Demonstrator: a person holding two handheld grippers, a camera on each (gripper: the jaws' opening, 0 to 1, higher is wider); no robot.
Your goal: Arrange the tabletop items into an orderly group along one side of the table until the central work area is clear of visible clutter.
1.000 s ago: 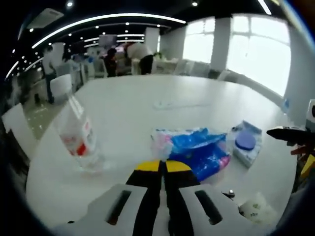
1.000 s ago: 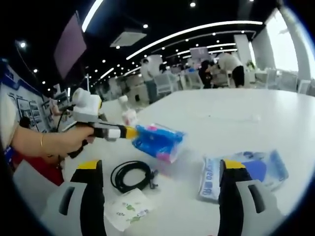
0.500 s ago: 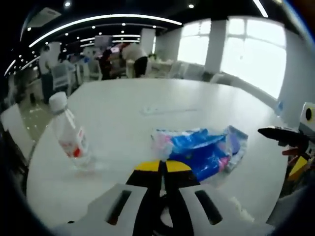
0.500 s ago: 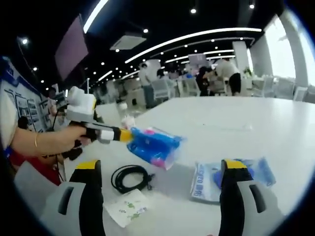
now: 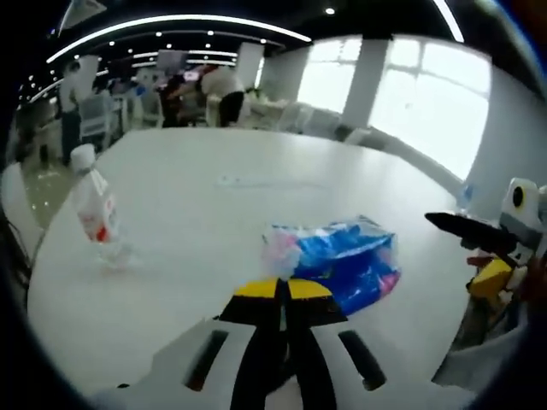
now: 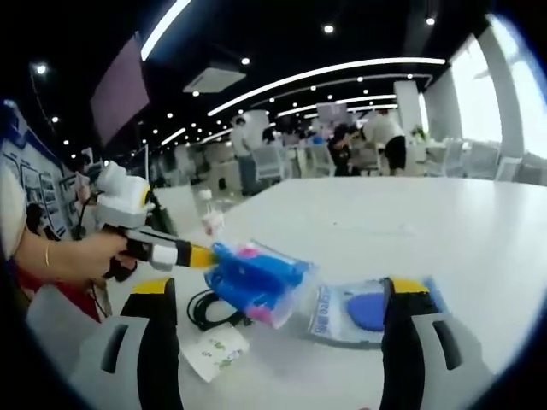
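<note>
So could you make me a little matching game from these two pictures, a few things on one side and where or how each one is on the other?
Things:
1. blue packet
2. water bottle
3. black cable
4. right gripper

States:
A. coiled on the table, below the lifted packet
B. jaws wide apart, holding nothing
C. held in the shut jaws of the left gripper
D. standing by the far left edge of the white table in the left gripper view

Pairs: 1-C, 2-D, 3-A, 4-B
</note>
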